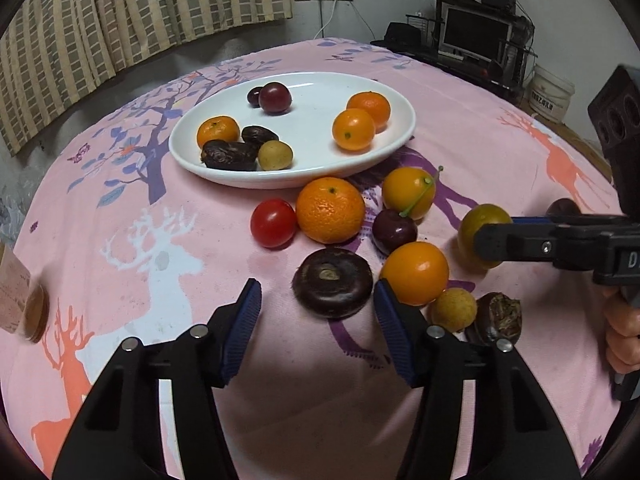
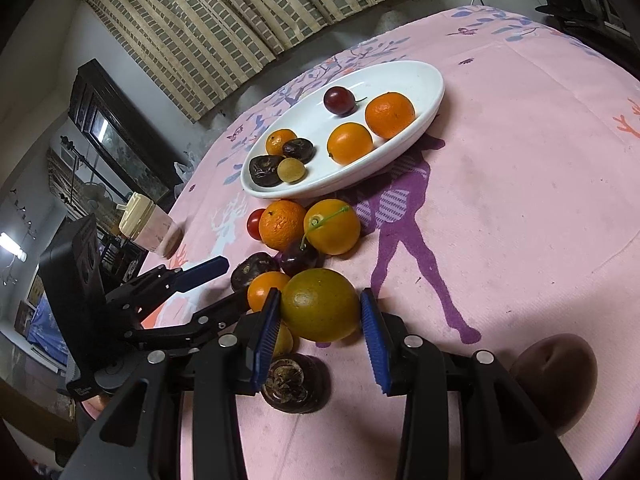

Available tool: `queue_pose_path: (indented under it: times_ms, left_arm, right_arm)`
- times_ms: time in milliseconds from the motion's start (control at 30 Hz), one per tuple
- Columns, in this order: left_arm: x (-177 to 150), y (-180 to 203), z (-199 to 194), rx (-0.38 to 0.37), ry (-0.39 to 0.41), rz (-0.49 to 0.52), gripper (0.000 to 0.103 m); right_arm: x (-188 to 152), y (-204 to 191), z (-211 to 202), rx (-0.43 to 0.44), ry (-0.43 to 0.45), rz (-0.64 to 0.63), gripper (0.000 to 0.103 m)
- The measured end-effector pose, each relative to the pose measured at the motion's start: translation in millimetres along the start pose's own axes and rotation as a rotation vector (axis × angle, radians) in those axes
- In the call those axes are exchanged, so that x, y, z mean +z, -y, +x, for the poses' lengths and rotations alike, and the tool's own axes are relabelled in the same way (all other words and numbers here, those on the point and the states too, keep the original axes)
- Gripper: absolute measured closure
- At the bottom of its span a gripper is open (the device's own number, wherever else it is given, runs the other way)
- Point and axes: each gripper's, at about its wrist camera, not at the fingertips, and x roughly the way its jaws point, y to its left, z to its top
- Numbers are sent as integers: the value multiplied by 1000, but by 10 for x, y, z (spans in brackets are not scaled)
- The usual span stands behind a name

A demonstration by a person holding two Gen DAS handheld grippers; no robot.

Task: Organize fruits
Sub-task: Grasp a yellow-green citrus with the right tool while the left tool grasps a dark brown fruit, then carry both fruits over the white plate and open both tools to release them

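A white oval plate [image 1: 312, 172] [image 2: 432, 92] holds oranges, dark grapes, dates and a small yellow fruit. In front of it lie a cherry tomato [image 1: 273, 223], a large orange [image 1: 330, 209], a cherry [image 1: 394, 230], smaller oranges and a dark round water chestnut [image 1: 332, 282]. My left gripper [image 1: 318, 302] is open, its jaws on either side of the water chestnut, just short of it. My right gripper [image 2: 320, 312] is open around a greenish-yellow orange [image 2: 320, 304] on the cloth, pads close to its sides. The right gripper also shows in the left wrist view [image 1: 516, 236].
The table carries a pink cloth with deer and tree prints [image 1: 168, 248]. A jar with a cream lid [image 2: 148, 224] stands at the left edge. Another water chestnut [image 2: 296, 380] and a brown fruit [image 2: 556, 376] lie near my right gripper. A curtain, shelves and a monitor stand beyond the table.
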Motion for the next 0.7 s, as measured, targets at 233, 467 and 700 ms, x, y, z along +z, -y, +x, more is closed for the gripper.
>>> queue_pose_path:
  times_ms: [233, 467, 700]
  left_arm:
    - [10, -8, 107, -26, -26, -7, 52]
    - [2, 10, 100, -46, -25, -10, 60]
    - [43, -58, -93, -81, 38, -64, 60]
  right_arm:
    - [2, -2, 7, -2, 1, -3, 62]
    - [-1, -4, 22, -10, 0, -2, 62]
    - [62, -99, -48, 2, 50, -33, 62]
